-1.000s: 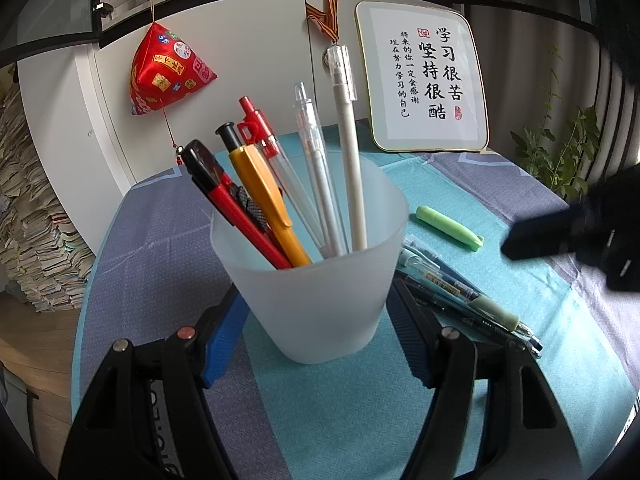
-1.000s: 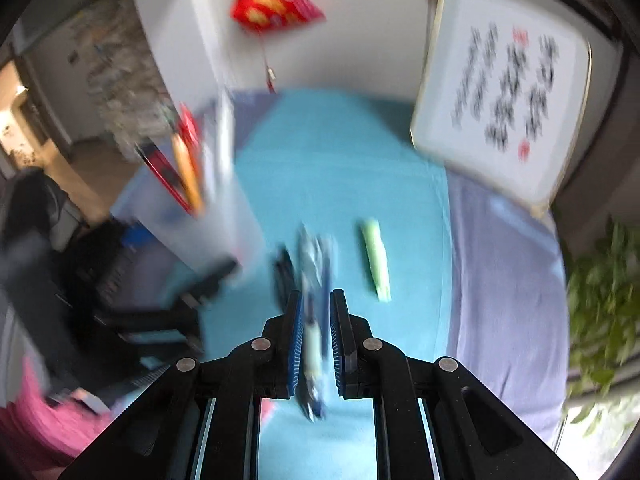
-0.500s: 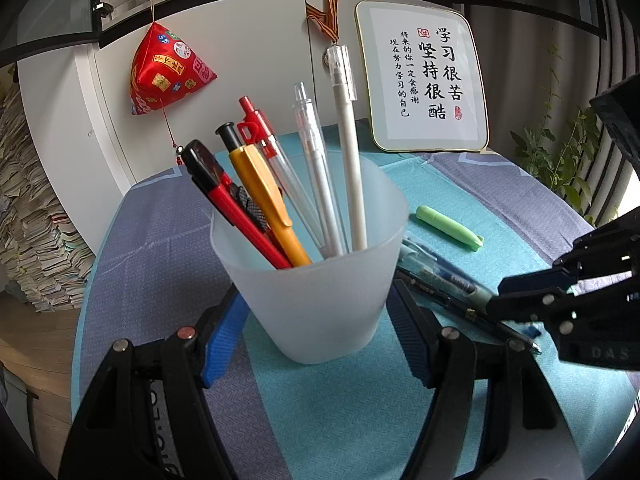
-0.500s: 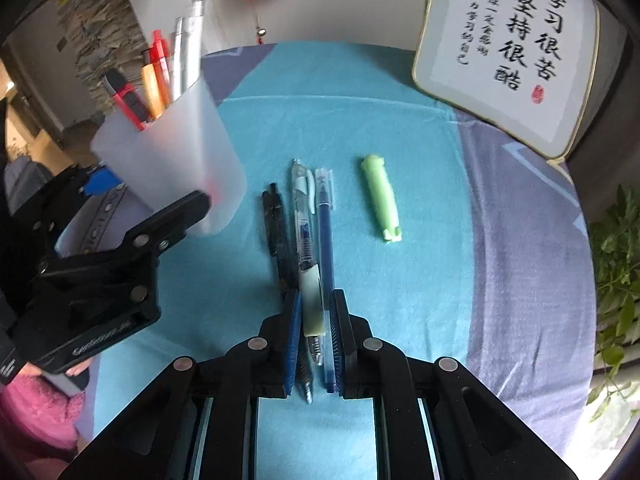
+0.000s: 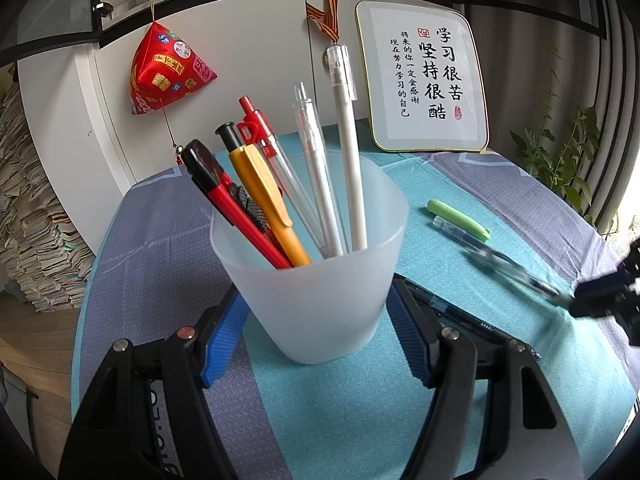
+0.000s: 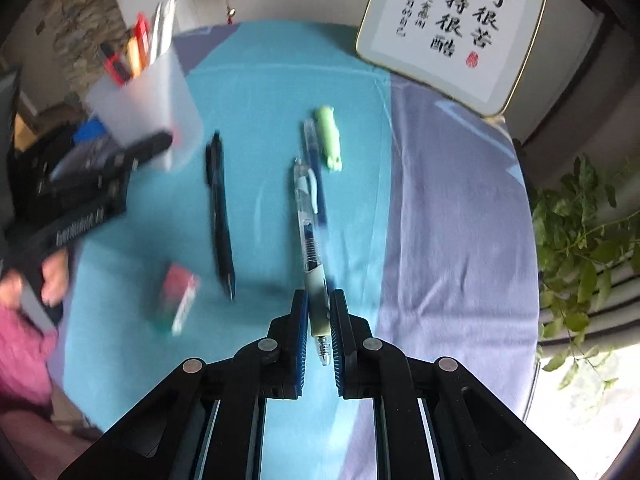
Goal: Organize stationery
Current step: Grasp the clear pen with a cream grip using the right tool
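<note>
Right wrist view: fingers (image 6: 308, 312) clamp clear pen (image 6: 306, 216), pointing straight ahead.

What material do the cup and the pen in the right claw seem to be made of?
Cup: probably frosted translucent plastic, since pen shafts show dimly through its matte wall. Pen in the right claw: apparently clear glossy plastic, ink tube visible, with a pale, perhaps rubbery, grip.

- The frosted cup (image 5: 310, 280) sits between the left gripper (image 5: 316, 332) pads, its mouth crowded on the left by leaning pens (image 5: 280, 184); the right part is freer.
- A black pen (image 6: 219, 216), blue pen (image 6: 316, 176), green cap (image 6: 329, 138) and eraser (image 6: 178, 298) lie on the teal cloth (image 6: 260, 80).
- A framed sign (image 6: 452, 28) blocks the far edge.
</note>
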`<action>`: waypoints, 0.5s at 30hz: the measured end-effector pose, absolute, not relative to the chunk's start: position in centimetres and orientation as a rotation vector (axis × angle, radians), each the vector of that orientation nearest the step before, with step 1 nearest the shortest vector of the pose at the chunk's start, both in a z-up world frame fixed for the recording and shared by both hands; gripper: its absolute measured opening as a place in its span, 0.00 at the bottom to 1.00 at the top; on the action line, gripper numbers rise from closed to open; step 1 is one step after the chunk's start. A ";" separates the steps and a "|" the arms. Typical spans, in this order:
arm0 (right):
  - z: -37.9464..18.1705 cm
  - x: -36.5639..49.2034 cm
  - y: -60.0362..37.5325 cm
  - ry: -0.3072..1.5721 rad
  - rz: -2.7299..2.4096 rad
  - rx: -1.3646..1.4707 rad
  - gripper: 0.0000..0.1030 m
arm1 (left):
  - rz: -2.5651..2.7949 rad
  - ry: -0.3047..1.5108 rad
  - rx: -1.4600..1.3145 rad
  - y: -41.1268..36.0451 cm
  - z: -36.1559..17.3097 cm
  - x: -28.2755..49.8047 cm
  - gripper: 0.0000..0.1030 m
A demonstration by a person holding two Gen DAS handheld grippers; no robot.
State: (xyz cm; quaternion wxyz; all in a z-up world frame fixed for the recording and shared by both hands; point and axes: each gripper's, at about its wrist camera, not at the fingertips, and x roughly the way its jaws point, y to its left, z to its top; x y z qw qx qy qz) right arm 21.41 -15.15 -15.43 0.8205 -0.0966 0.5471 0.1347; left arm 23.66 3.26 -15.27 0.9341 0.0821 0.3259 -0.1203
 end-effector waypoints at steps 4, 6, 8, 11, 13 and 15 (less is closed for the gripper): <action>-15.6 20.7 -15.1 1.209 0.315 -0.236 0.11 | -0.247 0.667 0.167 3.3 -15.3 23.7 0.67; -15.5 21.1 -15.0 1.209 0.319 -0.229 0.11 | -0.247 0.667 0.168 3.3 -15.3 23.7 0.67; -15.1 21.8 -14.9 1.182 0.308 -0.213 0.11 | -0.247 0.667 0.168 3.3 -15.3 23.7 0.67; -14.4 23.2 -14.5 1.135 0.314 -0.178 0.11 | -0.247 0.667 0.168 3.3 -15.3 23.7 0.67; -14.2 24.2 -13.9 1.109 0.318 -0.184 0.11 | -0.247 0.667 0.168 3.3 -15.3 23.6 0.67; -14.5 25.2 -13.4 1.106 0.314 -0.200 0.11 | -0.247 0.667 0.167 3.3 -15.3 23.7 0.67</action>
